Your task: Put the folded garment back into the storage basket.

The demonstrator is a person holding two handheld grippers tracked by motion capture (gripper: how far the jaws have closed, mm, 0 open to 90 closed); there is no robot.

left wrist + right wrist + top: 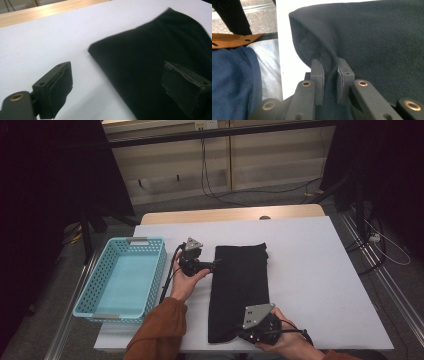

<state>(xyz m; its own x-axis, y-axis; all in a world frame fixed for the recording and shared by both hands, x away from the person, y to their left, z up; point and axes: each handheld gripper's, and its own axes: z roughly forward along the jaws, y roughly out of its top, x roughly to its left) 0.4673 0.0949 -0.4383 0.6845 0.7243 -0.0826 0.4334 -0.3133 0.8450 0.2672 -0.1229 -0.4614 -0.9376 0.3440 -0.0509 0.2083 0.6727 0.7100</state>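
The black cloth [239,290] lies folded lengthwise on the white table [320,270], just right of the blue basket [122,277]. The right gripper [331,82] is clamped on the cloth's near corner. The left gripper [216,264] stands with jaws apart at the cloth's far left edge, gripping nothing. Recommendation: slide 1 jaw under that edge, catch all layers, then close.
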